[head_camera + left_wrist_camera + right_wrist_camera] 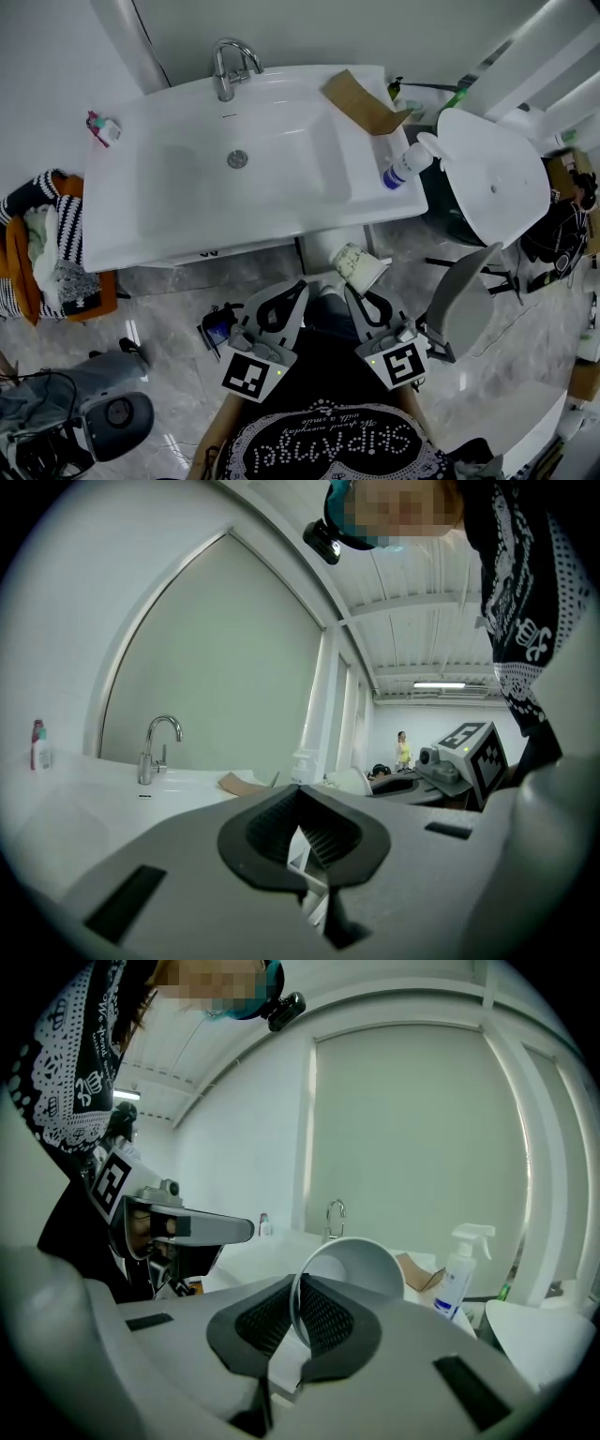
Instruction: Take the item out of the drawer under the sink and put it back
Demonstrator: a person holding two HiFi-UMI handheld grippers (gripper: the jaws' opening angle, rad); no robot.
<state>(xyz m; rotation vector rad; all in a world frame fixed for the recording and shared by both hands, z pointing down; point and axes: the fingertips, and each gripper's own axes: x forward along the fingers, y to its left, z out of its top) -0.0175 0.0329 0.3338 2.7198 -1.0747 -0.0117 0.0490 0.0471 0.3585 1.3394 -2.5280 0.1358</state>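
Below the white sink [122, 234], clear of the vanity front, a paper cup [359, 266] is pinched by its rim in the right gripper [360, 292], presumably so it can be put back in the drawer, while the left gripper [292, 292] is held closed and empty

My right claw [294, 1288] pinches the rim of a white cup [356, 1265] before the faucet [334, 1215], spray bottle [457, 1274] at right.
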